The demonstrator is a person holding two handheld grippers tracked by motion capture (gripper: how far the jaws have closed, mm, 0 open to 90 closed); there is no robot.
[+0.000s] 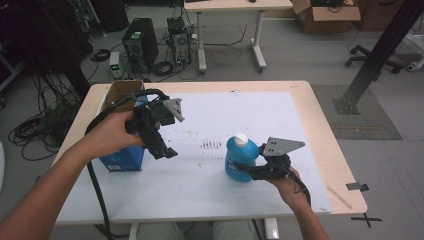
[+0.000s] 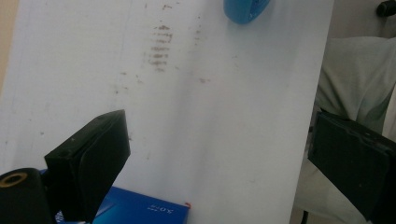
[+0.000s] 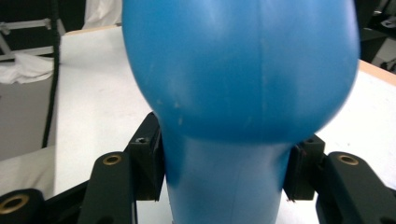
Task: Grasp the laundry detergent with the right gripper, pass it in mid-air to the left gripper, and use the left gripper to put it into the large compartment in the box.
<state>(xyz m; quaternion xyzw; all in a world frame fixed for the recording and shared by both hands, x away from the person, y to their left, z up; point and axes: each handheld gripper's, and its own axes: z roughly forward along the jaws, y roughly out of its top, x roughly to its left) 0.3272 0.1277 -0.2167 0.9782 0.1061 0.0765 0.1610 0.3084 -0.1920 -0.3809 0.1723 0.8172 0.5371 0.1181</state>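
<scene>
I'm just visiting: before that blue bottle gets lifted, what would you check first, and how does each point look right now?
1. Right gripper clamped on blue bottle: ok, both pads press its narrow waist.
2. White cap on: ok.
3. Bottle upright: ok.
4. Left gripper free: ok, jaws wide apart, nothing between.
5. Blue box clear of the bottle: ok, well apart.
6. Bottle's weight or fill: cannot tell.

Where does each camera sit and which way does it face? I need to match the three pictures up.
High view: above the person's side, looking forward and down on the table; both forearms, left gripper, right gripper.
Left gripper view: rides the left gripper, looking down at the white mat; open jaws.
Right gripper view: rides the right gripper, jaws clamped on the blue bottle.
Shared: all views show the blue bottle.
</scene>
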